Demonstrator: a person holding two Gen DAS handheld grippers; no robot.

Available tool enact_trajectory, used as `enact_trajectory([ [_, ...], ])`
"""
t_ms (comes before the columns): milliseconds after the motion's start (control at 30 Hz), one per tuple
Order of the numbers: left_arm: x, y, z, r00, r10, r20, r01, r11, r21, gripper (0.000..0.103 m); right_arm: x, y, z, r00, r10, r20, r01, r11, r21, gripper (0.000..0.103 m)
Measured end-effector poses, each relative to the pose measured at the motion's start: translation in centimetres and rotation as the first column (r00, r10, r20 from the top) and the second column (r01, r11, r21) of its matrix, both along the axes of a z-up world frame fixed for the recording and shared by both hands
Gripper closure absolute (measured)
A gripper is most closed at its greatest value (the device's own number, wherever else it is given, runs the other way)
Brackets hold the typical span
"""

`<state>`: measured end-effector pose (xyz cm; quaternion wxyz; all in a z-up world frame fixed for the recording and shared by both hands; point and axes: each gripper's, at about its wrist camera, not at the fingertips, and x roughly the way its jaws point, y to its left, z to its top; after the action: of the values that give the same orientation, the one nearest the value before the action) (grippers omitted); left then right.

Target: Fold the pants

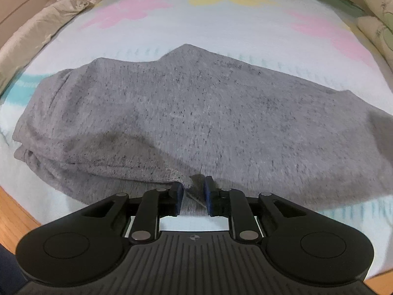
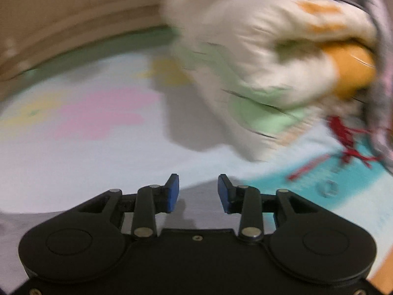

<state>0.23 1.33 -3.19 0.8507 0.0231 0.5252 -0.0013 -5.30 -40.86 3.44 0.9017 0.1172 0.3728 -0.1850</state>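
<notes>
At the mat's (image 1: 221, 32) near edge, keep left gripper (image 1: 193, 194) pinching pants (image 1: 184, 113) hem; with right gripper (image 2: 198, 191) loose and empty, could slip, spoiling the fold.

A home bedroom, by the look of it: a flower-patterned sheet (image 1: 221, 24) spread over a bed, soft cream pillows (image 2: 258, 56) piled alongside, and wooden flooring (image 1: 12, 216) at the edge.

The pants (image 1: 172, 113) are lying across the middle of the frame on the mat (image 1: 221, 32), their near edge sitting between the left tool (image 1: 192, 194) pads. Bedding (image 2: 258, 68) is sitting at the mat's upper right.
</notes>
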Motion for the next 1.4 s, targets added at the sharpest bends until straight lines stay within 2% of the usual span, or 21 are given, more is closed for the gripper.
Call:
enact_trajectory([
  [133, -0.6, 0.6, 0.9, 1.0, -0.015, -0.023, 0.014, 0.999, -0.029, 0.085, 2.8, 5.7, 0.5, 0.981, 0.191, 0.026, -0.191, 0.982, 0.001, 0.056],
  [267, -0.9, 1.8, 1.9, 0.998, -0.03, -0.058, 0.027, 0.999, -0.042, 0.085, 5.6, 12.1, 0.3, 0.929, 0.369, 0.035, -0.369, 0.93, -0.008, 0.056],
  [333, -0.5, 2.3, 3.0, 0.998, -0.044, -0.044, 0.042, 0.999, -0.033, 0.085, 7.1, 15.4, -0.1, 0.886, 0.462, 0.033, -0.462, 0.887, -0.015, 0.056],
  [467, 2.0, 3.8, 5.9, 0.999, -0.035, 0.031, 0.035, 0.999, -0.006, 0.085, 9.4, 21.6, -0.9, 0.793, 0.609, 0.026, -0.608, 0.793, -0.02, 0.057],
  [633, 6.3, 5.4, 7.4, 0.993, 0.007, 0.114, -0.015, 0.998, 0.069, 0.085, 12.0, 27.8, -1.8, 0.706, 0.708, 0.017, -0.708, 0.706, -0.016, 0.059],
  [767, 8.8, 7.3, 5.8, 0.994, 0.059, 0.094, -0.065, 0.996, 0.064, 0.085, 13.3, 31.6, -2.7, 0.63, 0.776, 0.011, -0.776, 0.63, -0.018, 0.061],
  [867, 9.4, 8.4, 3.4, 0.997, 0.074, 0.012, -0.075, 0.996, 0.051, 0.085, 14.5, 33.7, -4.0, 0.587, 0.809, -0.004, -0.809, 0.587, -0.02, 0.061],
  [1000, 8.9, 9.1, 0.3, 0.992, 0.055, -0.115, -0.057, 0.998, -0.015, 0.085, 16.0, 35.1, -5.4, 0.584, 0.812, -0.018, -0.812, 0.584, -0.009, 0.061],
  [1100, 7.8, 8.9, -1.2, 0.986, 0.021, -0.166, -0.026, 0.999, -0.028, 0.085, 17.0, 36.0, -6.2, 0.58, 0.814, -0.028, -0.814, 0.58, 0.005, 0.061],
  [1200, 6.2, 8.6, -1.4, 0.989, -0.015, -0.148, 0.012, 1.0, -0.021, 0.084, 17.9, 37.0, -6.9, 0.576, 0.816, -0.038, -0.817, 0.577, 0.014, 0.059],
  [1400, 4.6, 9.0, -1.5, 0.99, -0.03, -0.137, 0.021, 0.998, -0.06, 0.084, 19.0, 39.2, -8.1, 0.542, 0.838, -0.068, -0.837, 0.545, 0.043, 0.057],
])
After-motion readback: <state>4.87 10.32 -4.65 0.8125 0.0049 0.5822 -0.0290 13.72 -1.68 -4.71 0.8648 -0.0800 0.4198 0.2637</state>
